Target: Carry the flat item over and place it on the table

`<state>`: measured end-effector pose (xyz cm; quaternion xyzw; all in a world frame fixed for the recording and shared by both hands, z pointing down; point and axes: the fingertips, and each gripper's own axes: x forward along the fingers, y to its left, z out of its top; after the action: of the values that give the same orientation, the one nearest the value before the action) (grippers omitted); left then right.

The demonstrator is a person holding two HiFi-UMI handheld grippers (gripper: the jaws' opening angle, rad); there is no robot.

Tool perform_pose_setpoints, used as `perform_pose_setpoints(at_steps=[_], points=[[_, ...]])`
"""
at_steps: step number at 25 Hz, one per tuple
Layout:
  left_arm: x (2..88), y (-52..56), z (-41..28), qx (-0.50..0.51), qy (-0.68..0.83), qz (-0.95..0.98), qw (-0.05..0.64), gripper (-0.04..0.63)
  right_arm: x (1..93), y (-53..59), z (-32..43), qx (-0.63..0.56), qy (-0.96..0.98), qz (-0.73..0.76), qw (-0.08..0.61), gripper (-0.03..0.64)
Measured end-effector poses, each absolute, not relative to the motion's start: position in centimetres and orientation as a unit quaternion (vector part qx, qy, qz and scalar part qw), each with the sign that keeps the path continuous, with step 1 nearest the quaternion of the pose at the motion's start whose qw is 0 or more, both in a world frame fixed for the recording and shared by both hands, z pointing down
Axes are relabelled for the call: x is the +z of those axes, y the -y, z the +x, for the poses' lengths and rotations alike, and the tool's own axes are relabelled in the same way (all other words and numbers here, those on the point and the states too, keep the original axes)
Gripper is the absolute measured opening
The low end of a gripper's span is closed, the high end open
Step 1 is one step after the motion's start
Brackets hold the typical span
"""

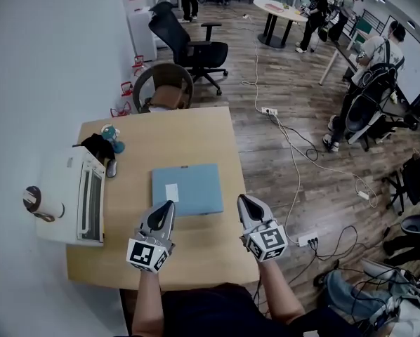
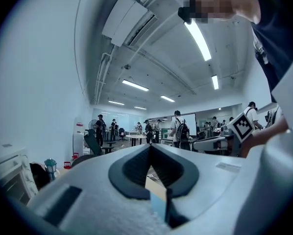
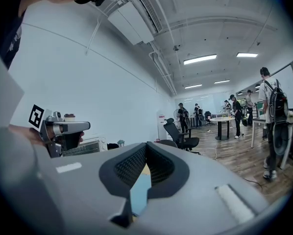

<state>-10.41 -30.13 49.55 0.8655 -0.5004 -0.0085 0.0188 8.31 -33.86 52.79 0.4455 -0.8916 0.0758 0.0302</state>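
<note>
Keeps both tongs clenched on nothing: left gripper (image 1: 168, 208) at the lower-left edge of the flat item (image 1: 187, 188), right gripper (image 1: 244, 202) just off its lower-right corner. Sees it mid-frame on the table (image 1: 196, 128), long axis left-right.

My left gripper (image 1: 169, 206): jaws fully together, tips meeting, nothing between the pads (image 2: 134, 168). My right gripper (image 1: 242, 200): jaws likewise closed tip to tip, nothing held. Both point forward, away from my body, side by side and well apart, roughly parallel and at about the same height. The marker cube (image 1: 147, 253) on the left and its counterpart (image 1: 267, 242) on the right face upward. My left forearm (image 1: 148, 297) and right forearm (image 1: 279, 295) are bare, both reaching forward from my torso.
</note>
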Motion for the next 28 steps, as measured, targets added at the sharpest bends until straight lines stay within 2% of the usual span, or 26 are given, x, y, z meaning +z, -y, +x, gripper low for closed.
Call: perform_pose_setpoints(at_steps=[13, 18, 28], points=[[49.5, 29.2, -10.6, -0.009, 0.5, 0.866, 0.011, 0.002, 53.1, 33.4, 7.6, 0.031, 0.901, 0.429, 0.059, 0.002], [49.7, 28.7, -10.5, 0.022, 0.503, 0.864, -0.001, 0.003, 53.0, 33.6, 8.4, 0.035, 0.901, 0.431, 0.05, 0.005], [49.8, 28.3, -10.8, 0.005, 0.51, 0.86, 0.027, 0.003, 52.0, 34.1, 9.6, 0.01, 0.9, 0.432, 0.047, 0.005]])
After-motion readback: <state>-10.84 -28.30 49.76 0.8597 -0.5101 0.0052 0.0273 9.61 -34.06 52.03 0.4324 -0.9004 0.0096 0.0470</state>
